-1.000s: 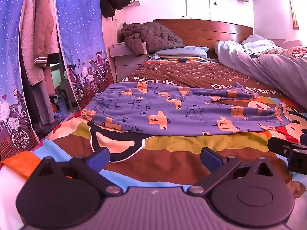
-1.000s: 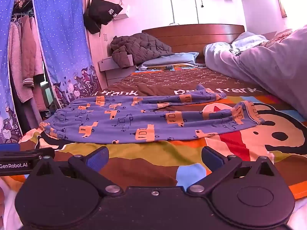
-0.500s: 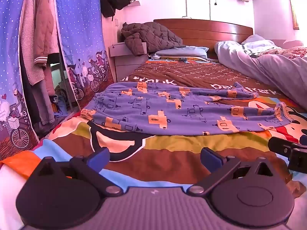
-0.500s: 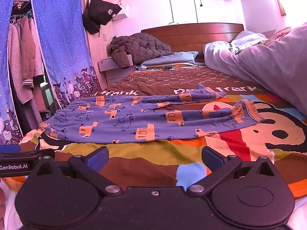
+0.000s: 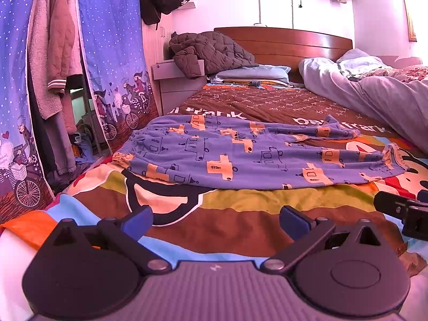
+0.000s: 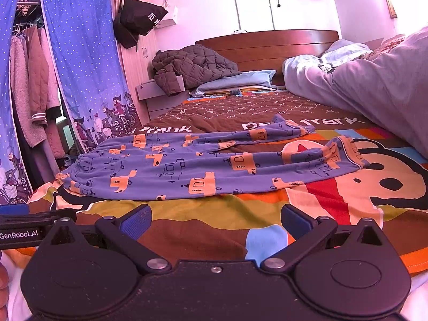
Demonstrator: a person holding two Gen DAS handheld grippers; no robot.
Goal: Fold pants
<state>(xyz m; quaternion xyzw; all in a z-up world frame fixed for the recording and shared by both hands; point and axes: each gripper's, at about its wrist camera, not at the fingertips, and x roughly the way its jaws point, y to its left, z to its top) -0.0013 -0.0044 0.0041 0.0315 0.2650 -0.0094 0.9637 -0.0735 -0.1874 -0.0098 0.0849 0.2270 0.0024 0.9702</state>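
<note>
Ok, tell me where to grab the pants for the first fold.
Take the pants at the two ends of the near leg: the left gripper on the waistband corner, the right gripper on the near cuff. Come in low from the near bed edge; the cloth lies flat, legs spread apart, and both jaws are open.

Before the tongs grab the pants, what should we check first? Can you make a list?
1. Left tongs open and holding nothing: ok.
2. Right tongs open and holding nothing: ok.
3. Blue fleece pants with orange car print spread out on the colourful cartoon bedspread: ok.
4. Pant legs lying together: not ok, they are apart with bedspread between.
5. Nothing lying on the pants: ok.
6. Pants fully smooth: not ok, the leg ends are bunched.
</note>
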